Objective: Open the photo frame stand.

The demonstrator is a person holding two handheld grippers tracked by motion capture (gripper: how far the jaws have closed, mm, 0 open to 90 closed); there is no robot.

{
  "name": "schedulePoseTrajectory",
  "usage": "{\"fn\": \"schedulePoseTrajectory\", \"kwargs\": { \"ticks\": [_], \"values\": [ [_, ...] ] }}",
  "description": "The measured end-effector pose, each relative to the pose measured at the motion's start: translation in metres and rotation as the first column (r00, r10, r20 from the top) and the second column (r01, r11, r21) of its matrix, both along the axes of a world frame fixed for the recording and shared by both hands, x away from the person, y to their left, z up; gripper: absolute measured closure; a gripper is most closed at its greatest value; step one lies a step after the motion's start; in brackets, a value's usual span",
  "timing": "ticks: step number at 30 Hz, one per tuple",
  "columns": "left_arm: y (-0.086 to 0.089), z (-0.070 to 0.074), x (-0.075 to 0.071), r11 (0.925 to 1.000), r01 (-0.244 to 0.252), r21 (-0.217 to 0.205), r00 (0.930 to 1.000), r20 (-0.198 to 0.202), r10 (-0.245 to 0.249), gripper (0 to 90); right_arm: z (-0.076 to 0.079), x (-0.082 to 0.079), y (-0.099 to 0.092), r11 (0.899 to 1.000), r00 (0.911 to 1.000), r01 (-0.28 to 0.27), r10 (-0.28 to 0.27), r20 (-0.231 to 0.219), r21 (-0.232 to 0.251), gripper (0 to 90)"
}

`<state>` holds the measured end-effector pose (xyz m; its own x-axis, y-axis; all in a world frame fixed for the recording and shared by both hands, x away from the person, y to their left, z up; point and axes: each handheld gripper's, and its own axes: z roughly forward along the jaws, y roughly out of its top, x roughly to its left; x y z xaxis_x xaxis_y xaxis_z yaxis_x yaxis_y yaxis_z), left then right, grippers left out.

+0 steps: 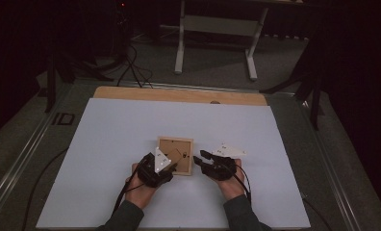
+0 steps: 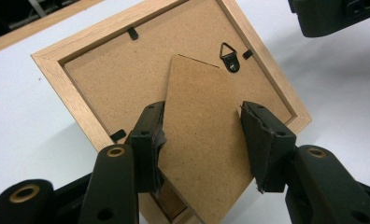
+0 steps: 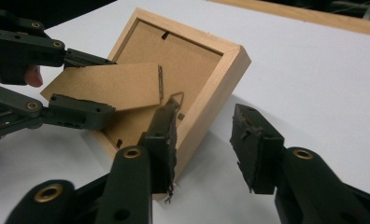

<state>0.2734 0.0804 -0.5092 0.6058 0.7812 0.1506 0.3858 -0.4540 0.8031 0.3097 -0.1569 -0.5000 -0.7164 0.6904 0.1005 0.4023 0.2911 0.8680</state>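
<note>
The frame (image 1: 175, 155) lies face down near the front middle of the table (image 1: 107, 144), one side lifted. The left gripper (image 2: 199, 140) grasps the stand (image 2: 204, 135) on its back by both edges. The right gripper (image 3: 204, 140) is released, one jaw on each side of the frame's corner, pads not pressing.

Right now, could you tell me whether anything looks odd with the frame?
The frame lies face down and tilted, one edge off the table. Its stand is swung out, gripped by the left gripper.

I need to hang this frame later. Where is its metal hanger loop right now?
The hanger loop sits on the picture frame's backing board, just beyond the stand flap's tip, in the left gripper view.
</note>
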Motion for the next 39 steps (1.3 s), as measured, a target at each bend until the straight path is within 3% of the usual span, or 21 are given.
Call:
{"fn": "schedulePoseTrajectory", "kwargs": {
  "ticks": [3,11,17,23,35,39],
  "values": [
    [0.0,0.0,-0.004,0.9998,0.001,0.019,0.9999,0.015,-0.001,52.7,0.002,0.002,0.001,1.0,0.9999,-0.006,0.006,-0.016,-0.011,56.3],
    [0.001,-0.002,-0.011,0.9993,0.005,0.037,0.9989,0.046,-0.007,52.7,0.007,0.019,0.003,0.999,0.9967,-0.034,0.036,-0.073,0.033,47.9],
    [0.001,-0.004,-0.017,0.9979,0.01,0.064,0.9975,0.069,-0.014,52.6,0.01,0.027,0.011,0.998,0.9943,-0.047,0.052,-0.093,0.05,42.8],
    [0.004,-0.007,-0.022,0.9976,0.022,0.065,0.9949,0.097,-0.028,52.7,0.011,0.034,0.02,0.996,0.9901,-0.074,0.08,-0.115,0.056,38.7],
    [0.007,-0.009,-0.028,0.9963,0.046,0.072,0.9907,0.125,-0.055,52.7,0.003,0.04,0.031,0.987,0.9733,-0.143,0.154,-0.171,0.072,40.6],
    [0.009,-0.011,-0.028,0.9966,0.047,0.068,0.9933,0.102,-0.054,52.8,0.002,0.039,0.032,0.986,0.9735,-0.148,0.158,-0.165,0.072,44.8]
  ]
}}
